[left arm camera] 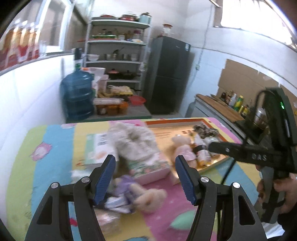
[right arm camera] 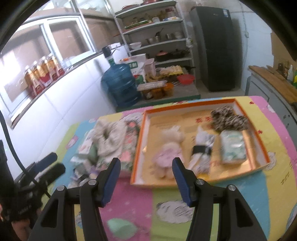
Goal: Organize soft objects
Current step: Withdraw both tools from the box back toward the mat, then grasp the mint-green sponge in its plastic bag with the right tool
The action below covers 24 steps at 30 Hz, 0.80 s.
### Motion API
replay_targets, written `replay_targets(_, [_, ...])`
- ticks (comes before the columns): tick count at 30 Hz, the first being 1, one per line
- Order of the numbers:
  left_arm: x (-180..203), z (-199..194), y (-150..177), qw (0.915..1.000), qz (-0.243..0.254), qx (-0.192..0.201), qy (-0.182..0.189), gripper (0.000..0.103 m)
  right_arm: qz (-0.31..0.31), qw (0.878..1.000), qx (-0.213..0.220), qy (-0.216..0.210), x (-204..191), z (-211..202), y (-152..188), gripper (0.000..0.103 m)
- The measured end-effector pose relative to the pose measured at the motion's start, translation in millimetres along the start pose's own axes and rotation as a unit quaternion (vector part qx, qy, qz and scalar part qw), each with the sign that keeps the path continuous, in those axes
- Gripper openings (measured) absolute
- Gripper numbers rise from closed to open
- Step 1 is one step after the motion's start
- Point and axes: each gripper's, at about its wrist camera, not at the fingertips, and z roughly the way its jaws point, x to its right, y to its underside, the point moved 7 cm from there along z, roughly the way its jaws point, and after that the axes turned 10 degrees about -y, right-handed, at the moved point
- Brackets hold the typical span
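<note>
Beneath the wide-open, empty left tongs (left arm camera: pixel 145 178), a purple-dressed plush doll (left arm camera: pixel 137 192) lies on the pastel-covered bench (left arm camera: pixel 52 140) among loose packets; a hasty pinch might catch those instead. Right tongs (right arm camera: pixel 145 178) gape empty before the orange-rimmed cardboard tray (right arm camera: pixel 263 148).

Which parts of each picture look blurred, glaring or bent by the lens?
Left wrist view: the plush toys near the left gripper are smeared, the window is blown out white. Right wrist view: the toys in the tray are smeared, and the wall ledge bows from the fisheye.
</note>
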Motion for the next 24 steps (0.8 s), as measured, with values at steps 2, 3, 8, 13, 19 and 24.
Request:
replay_targets(2, [-18, -3, 6, 0.9999, -0.011, -0.001, -0.007, 0.068, -0.002, 1.000, -0.008, -0.004, -11, 4, 11, 0.058])
replay_targets(3, [-26, -5, 8, 0.9999, -0.014, -0.001, -0.010, 0.068, -0.003, 1.000, -0.012, -0.006, -15, 7, 15, 0.058])
replay_targets(8, [-52, -12, 23, 0.9996, -0.019, -0.002, -0.019, 0.068, -0.007, 0.999, -0.036, -0.016, -32, 17, 45, 0.058])
replay_targets(13, [-69, -12, 43, 0.9991, -0.028, -0.021, -0.023, 0.068, -0.013, 0.996, -0.072, -0.044, -47, 29, 74, 0.076])
replay_targets(19, [-78, -17, 57, 0.9987, -0.036, -0.029, -0.020, 0.068, -0.103, 0.985, -0.135, -0.033, -52, 47, 104, 0.081])
replay_targets(24, [-80, -14, 69, 0.9981, -0.039, -0.042, -0.021, 0.068, -0.143, 0.972, -0.180, -0.042, -50, 59, 119, 0.081])
